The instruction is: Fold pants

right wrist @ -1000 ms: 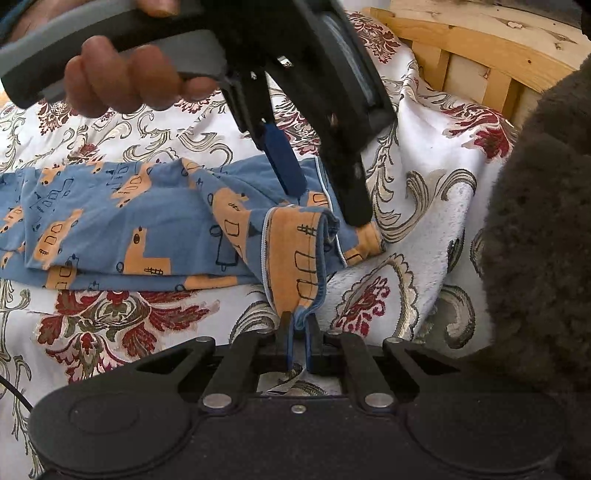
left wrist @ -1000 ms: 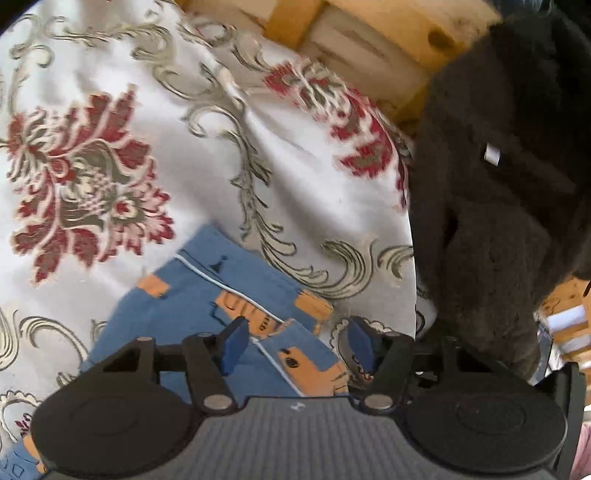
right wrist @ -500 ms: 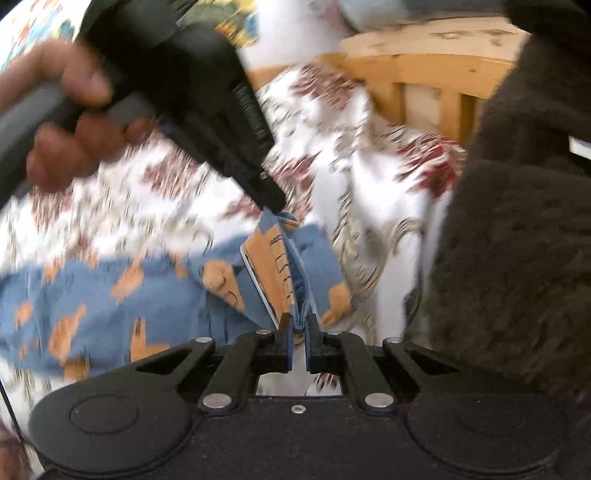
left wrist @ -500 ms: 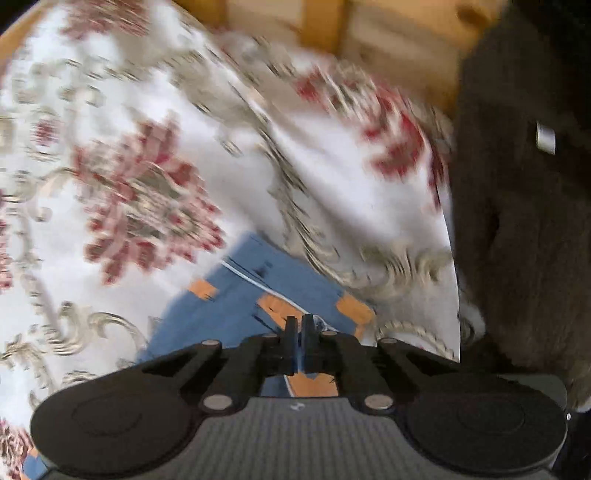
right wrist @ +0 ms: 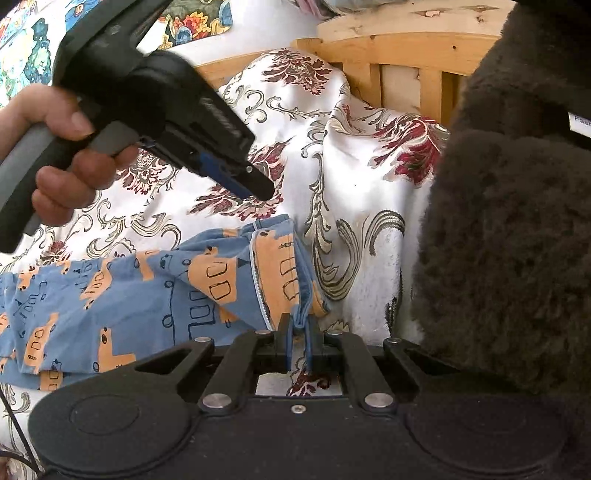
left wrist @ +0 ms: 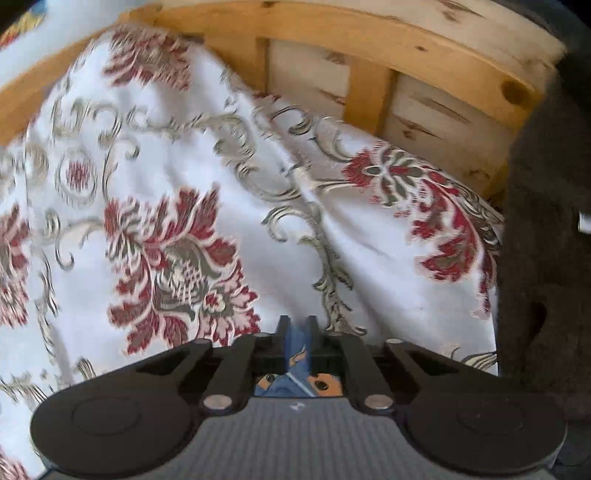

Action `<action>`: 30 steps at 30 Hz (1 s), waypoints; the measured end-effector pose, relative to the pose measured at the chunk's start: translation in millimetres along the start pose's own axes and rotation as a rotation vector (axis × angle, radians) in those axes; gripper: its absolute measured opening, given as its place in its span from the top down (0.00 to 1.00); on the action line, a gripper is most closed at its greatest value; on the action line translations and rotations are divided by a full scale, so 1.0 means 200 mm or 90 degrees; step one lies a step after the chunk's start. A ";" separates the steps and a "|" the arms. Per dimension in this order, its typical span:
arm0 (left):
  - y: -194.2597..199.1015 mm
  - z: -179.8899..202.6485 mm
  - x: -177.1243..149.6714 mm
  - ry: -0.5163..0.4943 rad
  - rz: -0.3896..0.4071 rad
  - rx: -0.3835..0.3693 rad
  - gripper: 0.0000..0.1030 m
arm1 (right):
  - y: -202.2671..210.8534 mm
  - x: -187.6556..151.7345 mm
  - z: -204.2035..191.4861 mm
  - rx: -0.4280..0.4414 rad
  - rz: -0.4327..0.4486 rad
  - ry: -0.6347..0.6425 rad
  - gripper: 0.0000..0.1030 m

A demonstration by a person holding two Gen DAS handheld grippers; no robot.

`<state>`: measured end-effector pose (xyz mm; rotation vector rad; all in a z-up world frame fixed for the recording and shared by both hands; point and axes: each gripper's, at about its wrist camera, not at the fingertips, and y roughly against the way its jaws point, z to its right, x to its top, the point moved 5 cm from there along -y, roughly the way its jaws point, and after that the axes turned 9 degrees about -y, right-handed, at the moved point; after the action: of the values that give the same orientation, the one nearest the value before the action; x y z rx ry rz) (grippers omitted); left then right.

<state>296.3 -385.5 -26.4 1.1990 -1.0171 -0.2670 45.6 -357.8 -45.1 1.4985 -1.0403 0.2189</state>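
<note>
The blue pants (right wrist: 122,291) with orange vehicle prints lie on a white floral bedspread (right wrist: 369,192). My right gripper (right wrist: 297,332) is shut on the pants' right edge, which rises in a fold to the fingers. My left gripper (left wrist: 296,334) is shut on a strip of the same blue cloth (left wrist: 295,369), seen between and under its fingers. In the right wrist view the left gripper (right wrist: 258,188) hangs above the pants' far edge, held by a hand; its grip on the cloth is not visible from there.
A dark brown fuzzy blanket (right wrist: 509,229) rises at the right, close to both grippers, also in the left wrist view (left wrist: 546,258). A wooden bed frame (left wrist: 369,74) runs behind the bedspread. A colourful printed fabric (right wrist: 192,22) lies beyond it.
My left gripper closed on the pants' edge and lifted it up, tilting toward the bed frame. My right gripper stayed shut on the cloth and rose slightly.
</note>
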 end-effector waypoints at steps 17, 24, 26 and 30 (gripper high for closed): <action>-0.15 0.04 -0.10 -0.239 -0.074 -0.105 0.85 | -0.03 -0.01 -0.01 -0.002 0.001 0.014 0.90; -0.03 0.08 -0.10 -0.235 -0.031 -0.021 0.93 | -0.02 0.02 0.00 0.012 0.022 -0.011 0.90; 0.03 0.10 -0.09 -0.247 -0.008 0.037 0.93 | -0.03 0.02 0.00 0.003 0.017 -0.006 0.89; 0.00 0.19 -0.08 -0.329 -0.015 0.073 0.88 | -0.01 0.01 -0.01 0.011 0.006 -0.001 0.80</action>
<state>258.3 -398.5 -34.3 1.2755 -1.4814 -0.5624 48.4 -357.2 -45.5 1.5093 -1.0496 0.2347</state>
